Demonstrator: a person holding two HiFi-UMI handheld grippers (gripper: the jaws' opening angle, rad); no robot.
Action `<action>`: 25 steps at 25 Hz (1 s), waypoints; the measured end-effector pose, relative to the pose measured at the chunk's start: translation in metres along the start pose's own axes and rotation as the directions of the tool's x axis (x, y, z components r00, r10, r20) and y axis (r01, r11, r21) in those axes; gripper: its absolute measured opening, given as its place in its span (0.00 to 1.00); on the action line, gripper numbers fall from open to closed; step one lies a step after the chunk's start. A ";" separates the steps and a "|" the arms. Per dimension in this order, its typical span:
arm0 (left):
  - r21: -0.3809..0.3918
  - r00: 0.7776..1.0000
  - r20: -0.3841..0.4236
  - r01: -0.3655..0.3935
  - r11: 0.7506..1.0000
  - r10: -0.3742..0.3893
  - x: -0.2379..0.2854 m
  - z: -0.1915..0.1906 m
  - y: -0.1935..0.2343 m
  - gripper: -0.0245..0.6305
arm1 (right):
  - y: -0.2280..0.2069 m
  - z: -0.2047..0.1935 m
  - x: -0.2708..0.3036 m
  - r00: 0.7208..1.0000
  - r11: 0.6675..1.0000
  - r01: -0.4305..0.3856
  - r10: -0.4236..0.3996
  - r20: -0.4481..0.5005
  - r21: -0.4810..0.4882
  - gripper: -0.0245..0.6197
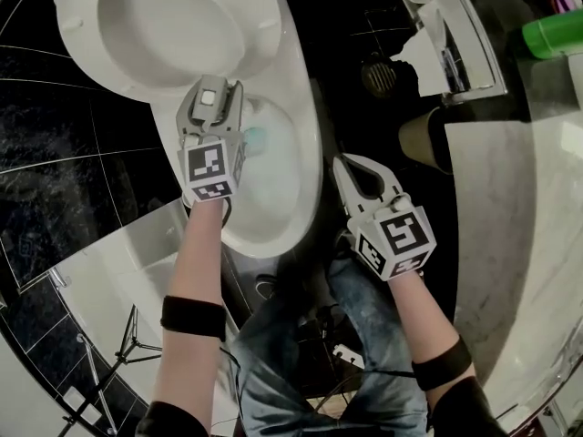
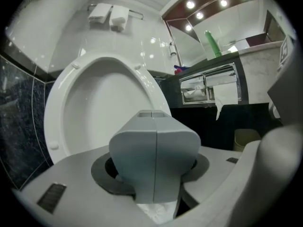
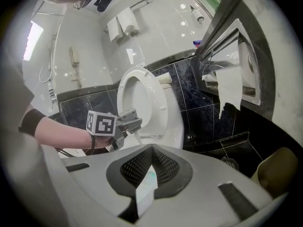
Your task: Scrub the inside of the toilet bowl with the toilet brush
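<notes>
Gaping toilet [image 1: 305,153]: seat and lid [image 1: 173,21] raised, bowl [image 1: 273,198] open.
Left gripper [image 1: 214,96]: above the bowl, jaws clamped on the brush handle.
Brush [image 1: 256,138]: teal head down inside the bowl, just right of that gripper.
Right gripper [image 1: 353,164]: beside the toilet, apart from it, fingertips together, nothing seen between them.
Paper holder [image 1: 455,35]: on the dark wall, a torn sheet hanging.
Bottle [image 1: 551,35]: green, on the marble counter [image 1: 519,208], far right.

— How is the room lit?
— Light is cast by ceiling spotlights [image 2: 190,4]; glare is seen on the white wall tiles [image 3: 156,32], and the toilet bowl [image 1: 302,153] is washed out.
— And sharpness?
— Edges are bent and darkened; the black tiles [image 1: 46,135] are left dim.
</notes>
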State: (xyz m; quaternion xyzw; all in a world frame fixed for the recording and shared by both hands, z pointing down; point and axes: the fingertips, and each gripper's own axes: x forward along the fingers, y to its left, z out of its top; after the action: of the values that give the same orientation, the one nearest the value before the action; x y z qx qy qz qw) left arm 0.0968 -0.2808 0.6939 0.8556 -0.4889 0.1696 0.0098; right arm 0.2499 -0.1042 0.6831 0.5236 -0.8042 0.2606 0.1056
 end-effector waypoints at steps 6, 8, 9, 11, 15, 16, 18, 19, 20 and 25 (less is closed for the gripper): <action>0.011 0.995 -0.045 -0.085 0.996 0.085 -0.045 -0.027 0.059 0.41 | 0.030 0.000 0.011 0.999 0.999 -0.031 0.031 -0.014 -0.009 0.05; 0.018 0.995 -0.058 -0.077 0.997 0.078 -0.062 -0.029 0.068 0.41 | 0.041 0.001 0.014 0.999 0.999 -0.045 0.044 -0.019 -0.012 0.05; 0.019 0.995 -0.066 -0.072 0.997 0.073 -0.072 -0.031 0.071 0.41 | 0.048 0.001 0.015 0.998 0.999 -0.051 0.051 -0.022 -0.014 0.05; 0.008 0.994 -0.086 -0.072 0.997 0.073 -0.092 -0.040 0.078 0.41 | 0.062 0.000 0.016 0.997 0.998 -0.064 0.064 -0.035 -0.013 0.05; -0.012 0.993 -0.117 -0.010 1.000 0.008 -0.130 -0.043 0.067 0.41 | 0.093 0.004 0.013 0.993 0.996 -0.090 0.090 -0.073 0.002 0.05; -0.020 0.992 -0.129 0.011 1.000 -0.013 -0.141 -0.046 0.061 0.41 | 0.099 0.006 0.011 0.992 0.996 -0.094 0.094 -0.079 0.003 0.05; -0.048 0.987 -0.154 0.044 0.998 -0.051 -0.162 -0.054 0.047 0.41 | 0.107 0.008 0.008 0.992 0.995 -0.095 0.095 -0.082 -0.002 0.05; -0.069 0.985 -0.163 0.053 0.996 -0.063 -0.173 -0.058 0.040 0.41 | 0.111 0.010 0.006 0.992 0.995 -0.097 0.096 -0.086 -0.001 0.05; -0.095 0.983 -0.169 0.055 0.994 -0.070 -0.183 -0.060 0.033 0.41 | 0.114 0.011 0.004 0.991 0.995 -0.099 0.098 -0.091 0.002 0.05; -0.124 0.972 -0.184 0.126 0.984 -0.147 -0.214 -0.068 -0.005 0.41 | 0.119 0.019 -0.003 0.992 0.996 -0.092 0.092 -0.092 -0.001 0.05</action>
State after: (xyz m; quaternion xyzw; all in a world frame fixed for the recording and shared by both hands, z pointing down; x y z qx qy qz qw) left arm -0.0174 -0.0877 0.6946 0.8649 -0.4344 0.2228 0.1163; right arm 0.1464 -0.0739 0.6290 0.4731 -0.8225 0.2869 0.1315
